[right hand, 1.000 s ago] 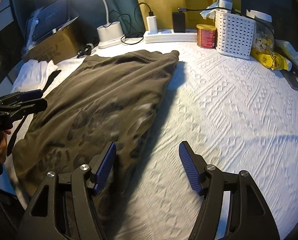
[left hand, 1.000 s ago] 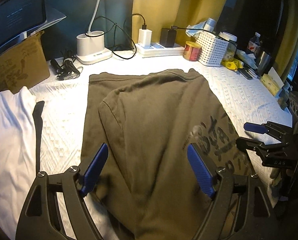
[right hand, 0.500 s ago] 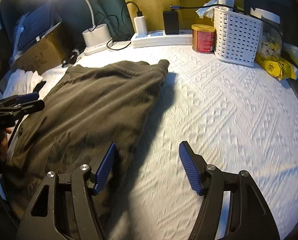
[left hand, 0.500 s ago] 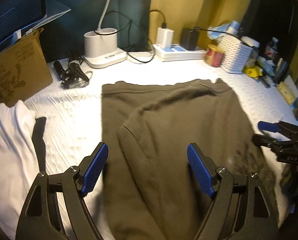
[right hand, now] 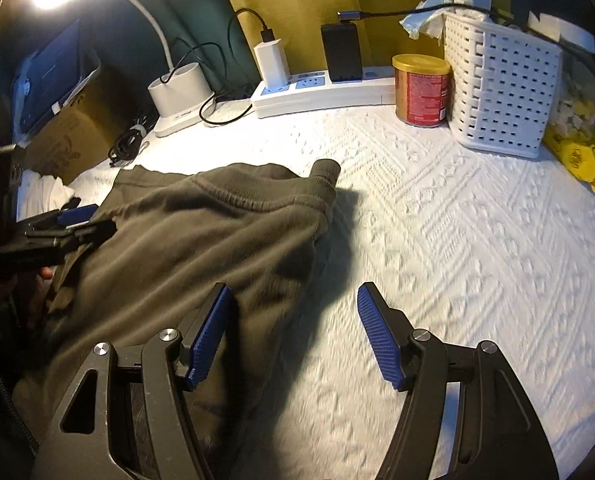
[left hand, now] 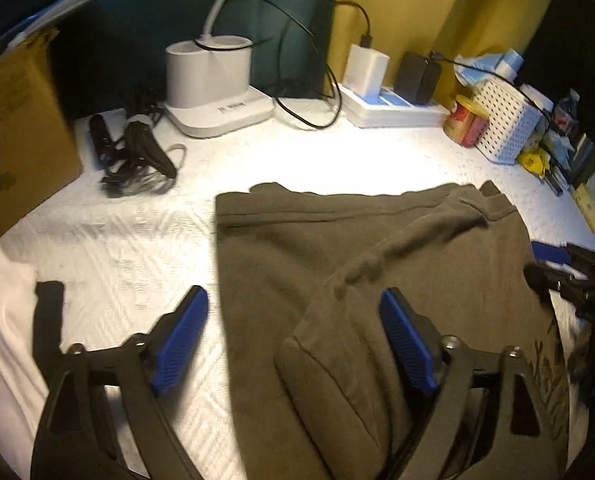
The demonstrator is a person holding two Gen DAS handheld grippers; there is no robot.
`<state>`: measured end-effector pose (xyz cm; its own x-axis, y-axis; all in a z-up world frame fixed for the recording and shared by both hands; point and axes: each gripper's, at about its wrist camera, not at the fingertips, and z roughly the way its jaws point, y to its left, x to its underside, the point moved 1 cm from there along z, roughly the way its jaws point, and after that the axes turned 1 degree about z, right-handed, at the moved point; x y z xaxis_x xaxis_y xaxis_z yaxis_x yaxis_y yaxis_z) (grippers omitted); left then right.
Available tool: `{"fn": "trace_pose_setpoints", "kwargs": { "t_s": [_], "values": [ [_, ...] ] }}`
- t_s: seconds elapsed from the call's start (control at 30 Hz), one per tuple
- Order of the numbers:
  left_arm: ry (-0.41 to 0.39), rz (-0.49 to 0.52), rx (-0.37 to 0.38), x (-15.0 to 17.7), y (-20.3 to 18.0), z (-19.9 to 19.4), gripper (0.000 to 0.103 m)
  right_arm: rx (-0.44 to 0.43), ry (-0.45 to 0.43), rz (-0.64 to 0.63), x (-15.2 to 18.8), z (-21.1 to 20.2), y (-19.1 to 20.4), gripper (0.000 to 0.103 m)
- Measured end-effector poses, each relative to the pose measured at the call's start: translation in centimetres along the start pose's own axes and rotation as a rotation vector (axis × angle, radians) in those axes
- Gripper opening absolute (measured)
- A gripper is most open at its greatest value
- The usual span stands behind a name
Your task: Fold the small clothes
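Observation:
An olive-green garment (left hand: 337, 248) lies flat on the white textured table cover (left hand: 137, 240), with a sleeve folded onto its body. My left gripper (left hand: 292, 294) hovers over the garment's left edge. Its jaws are opening and hold nothing; the left finger is over the cover, the right over the folded sleeve. In the right wrist view the same garment (right hand: 201, 248) fills the left half. My right gripper (right hand: 293, 290) stands open and empty, straddling the garment's right edge. Each gripper shows in the other's view, the right gripper (left hand: 557, 264) at the right and the left gripper (right hand: 69, 224) at the left.
A white garment (left hand: 1, 320) lies at the far left. Along the back stand a cardboard box (left hand: 17, 140), a white lamp base (left hand: 213, 92), a bundle of black cables (left hand: 133, 152), a power strip (left hand: 389, 104), a red can (right hand: 421, 88) and a white basket (right hand: 501, 84).
Both grippers have moved forward along the garment toward its far edge, so the back-row objects look nearer. The left gripper's jaws stand wider than before.

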<state>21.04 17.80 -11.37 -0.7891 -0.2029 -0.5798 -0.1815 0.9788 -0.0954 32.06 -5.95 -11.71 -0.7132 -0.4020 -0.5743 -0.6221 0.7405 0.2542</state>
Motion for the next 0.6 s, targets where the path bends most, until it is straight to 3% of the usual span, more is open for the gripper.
{"fn": "trace_pose_setpoints", "kwargs": {
  "t_s": [0.13,0.33,0.47,0.5,0.6],
  "values": [
    [0.008,0.074,-0.040,0.2,-1.4,0.7,0.097,-0.020,-0.012,0.016,-0.8,0.6,-0.2,0.069],
    [0.018,0.128,0.045,0.3,-3.3,1.1,0.097,-0.050,-0.020,-0.003,-1.7,1.7,0.8,0.069],
    [0.008,0.180,0.033,0.6,-4.7,1.1,0.076,0.025,-0.006,-0.124,-1.7,2.8,3.4,0.069],
    [0.005,0.175,0.026,0.6,-4.8,1.1,0.075,0.049,-0.001,-0.162,-1.6,3.0,4.2,0.068],
    [-0.004,0.176,0.038,0.7,-5.1,1.0,0.060,0.028,-0.004,-0.189,-1.6,3.3,5.1,0.055]
  ]
}}
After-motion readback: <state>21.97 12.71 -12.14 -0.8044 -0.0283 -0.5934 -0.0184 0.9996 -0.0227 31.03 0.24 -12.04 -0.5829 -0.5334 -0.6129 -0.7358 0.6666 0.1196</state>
